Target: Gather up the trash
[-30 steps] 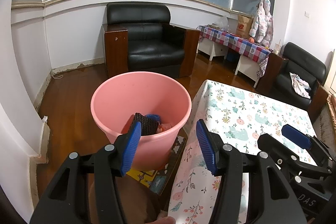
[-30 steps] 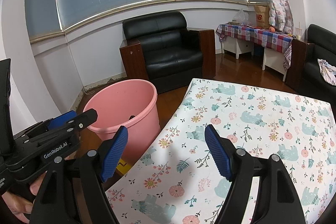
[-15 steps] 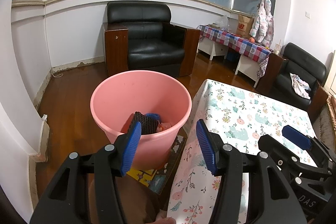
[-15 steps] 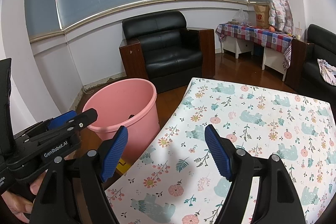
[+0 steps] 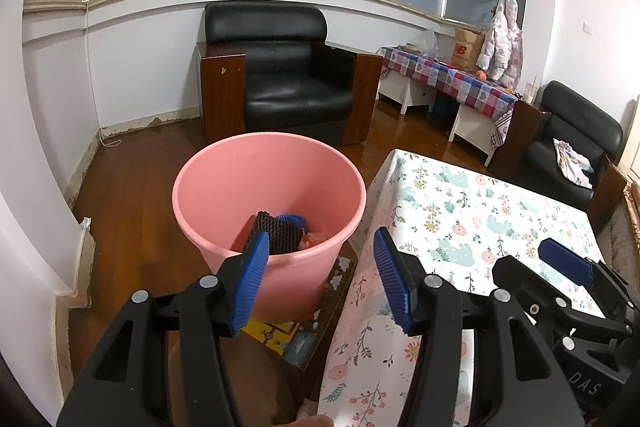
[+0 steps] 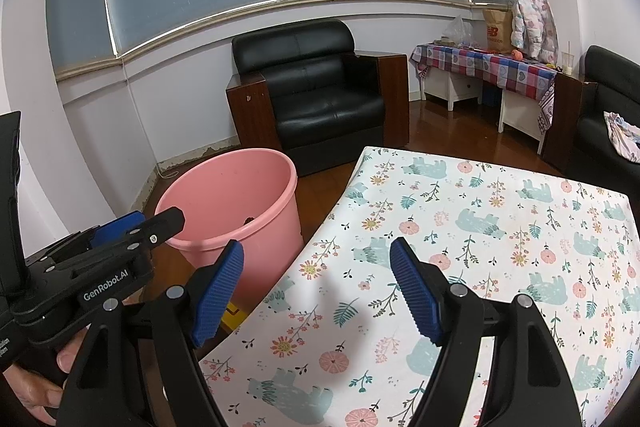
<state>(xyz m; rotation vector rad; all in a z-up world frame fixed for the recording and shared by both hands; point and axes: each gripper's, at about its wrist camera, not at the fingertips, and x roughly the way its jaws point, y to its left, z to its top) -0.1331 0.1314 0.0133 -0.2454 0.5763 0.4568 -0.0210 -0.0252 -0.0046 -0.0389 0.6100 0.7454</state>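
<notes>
A pink bucket (image 5: 269, 163) stands on the wooden floor left of the table and also shows in the right wrist view (image 6: 236, 187). Inside it lie a dark ribbed piece (image 5: 276, 231), something blue and some orange-pink scraps. My left gripper (image 5: 318, 277) is open and empty, held just short of the bucket's near rim. Over the near left part of the floral tablecloth (image 6: 480, 227), my right gripper (image 6: 316, 287) is open with nothing between its fingers. No trash shows on the cloth.
A black armchair (image 5: 288, 83) stands behind the bucket. Along the right wall are a side table with a checked cloth (image 5: 452, 79) and a second black chair (image 5: 572, 131). A colourful mat (image 5: 304, 327) lies under the bucket. A hand (image 6: 44, 383) holds the left gripper.
</notes>
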